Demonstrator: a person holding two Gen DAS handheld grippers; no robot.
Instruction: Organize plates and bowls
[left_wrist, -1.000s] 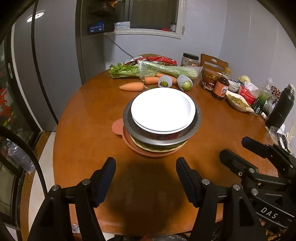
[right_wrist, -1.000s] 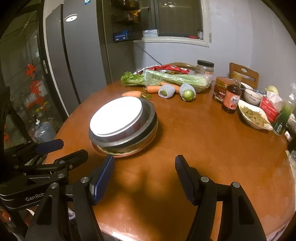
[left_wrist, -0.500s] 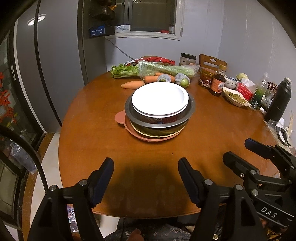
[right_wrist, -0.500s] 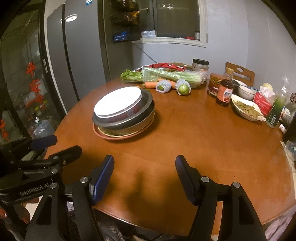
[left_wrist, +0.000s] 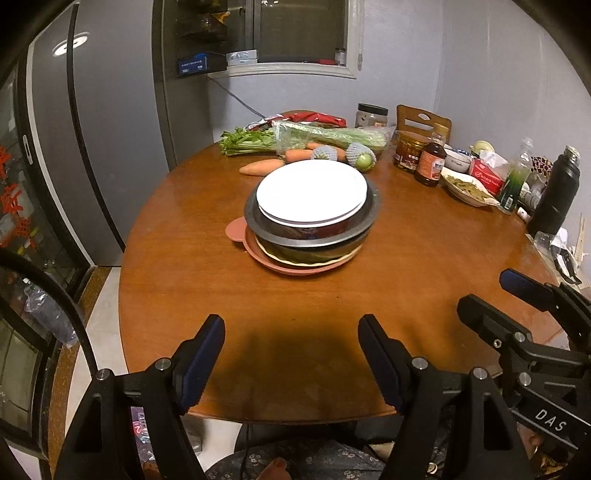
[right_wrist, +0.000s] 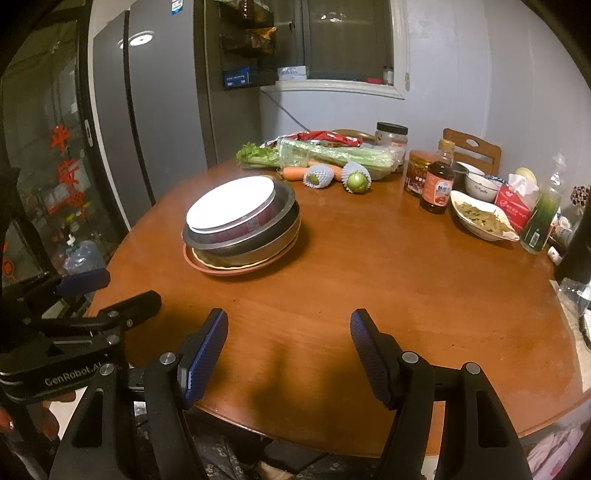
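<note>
Left wrist view — dish stack (left_wrist: 312, 214) well ahead of left gripper (left_wrist: 291, 363), jaws apart, empty.

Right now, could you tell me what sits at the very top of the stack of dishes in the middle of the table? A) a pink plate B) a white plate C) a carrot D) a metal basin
B: the white plate lies uppermost, resting in a metal basin, with the pink plate at the bottom on the table.
</note>
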